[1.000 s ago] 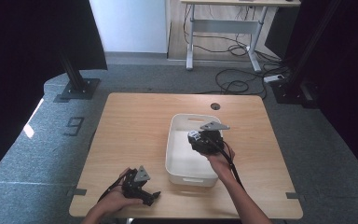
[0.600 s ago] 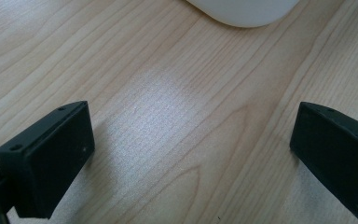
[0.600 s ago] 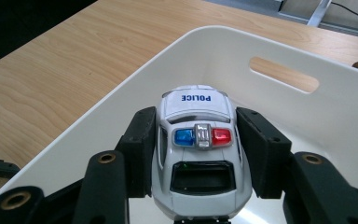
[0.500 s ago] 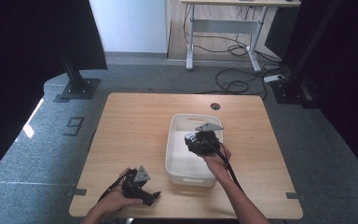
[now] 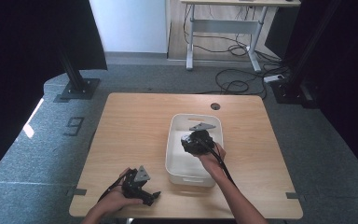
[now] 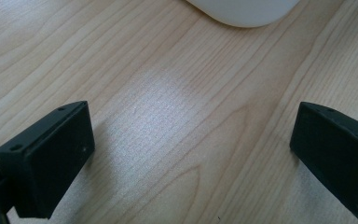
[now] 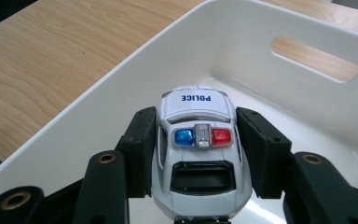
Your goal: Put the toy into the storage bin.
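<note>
Because the small white toy police car with blue and red roof lights [image 7: 198,161] is held only by its two flanks, we judge the main hazard to be slippage: the glossy, rounded body offers the flat pads little purchase, and any loosening of the grip or a sharp tilt of the hand could let it nose down and fall. A fall from here would land it in the white rectangular plastic bin with cut-out handles [image 7: 307,98], since the car hangs above the bin's interior, near one long wall. We also judge a knock against that wall possible if the hand travels sideways while low.

We see the car centred between the jaws of the right gripper [image 7: 196,144], one black pad against each side, the "POLICE" lettering pointing away from the camera. These jaws are clamped on the car.

The left gripper [image 6: 191,154] rests low over the light wooden table [image 6: 168,93], near the table's front edge in the high view, well apart from the car. Its jaws stand wide apart with only bare wood between them; a rounded corner of the bin lies ahead of them.
</note>
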Demonstrator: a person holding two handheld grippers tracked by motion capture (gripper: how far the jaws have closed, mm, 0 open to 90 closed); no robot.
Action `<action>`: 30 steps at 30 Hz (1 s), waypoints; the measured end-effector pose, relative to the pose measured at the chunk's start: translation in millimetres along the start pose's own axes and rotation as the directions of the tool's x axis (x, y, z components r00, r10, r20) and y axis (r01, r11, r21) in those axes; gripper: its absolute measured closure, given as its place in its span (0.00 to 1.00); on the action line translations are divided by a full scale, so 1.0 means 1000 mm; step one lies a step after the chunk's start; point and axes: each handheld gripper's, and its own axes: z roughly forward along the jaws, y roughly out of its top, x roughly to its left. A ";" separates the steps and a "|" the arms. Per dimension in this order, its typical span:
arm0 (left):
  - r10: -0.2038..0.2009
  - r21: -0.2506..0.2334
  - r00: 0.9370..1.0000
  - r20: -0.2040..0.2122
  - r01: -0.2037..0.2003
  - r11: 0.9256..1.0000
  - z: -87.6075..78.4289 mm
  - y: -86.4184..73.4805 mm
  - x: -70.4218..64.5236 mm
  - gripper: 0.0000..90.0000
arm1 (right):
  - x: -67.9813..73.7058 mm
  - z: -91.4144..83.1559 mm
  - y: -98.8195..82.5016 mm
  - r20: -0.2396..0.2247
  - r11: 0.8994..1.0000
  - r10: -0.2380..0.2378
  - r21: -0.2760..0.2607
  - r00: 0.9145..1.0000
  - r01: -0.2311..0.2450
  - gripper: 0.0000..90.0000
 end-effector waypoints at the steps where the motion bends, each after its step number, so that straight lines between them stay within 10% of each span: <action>1: 0.000 0.000 1.000 0.000 0.000 1.000 0.000 0.000 0.000 0.00 | 0.001 0.001 0.000 -0.004 1.000 0.003 0.004 1.000 -0.003 0.56; 30: 0.000 -0.001 1.000 -0.002 0.000 1.000 0.000 0.000 0.000 0.00 | 0.002 0.047 -0.001 -0.023 0.989 0.024 0.146 0.999 -0.020 0.56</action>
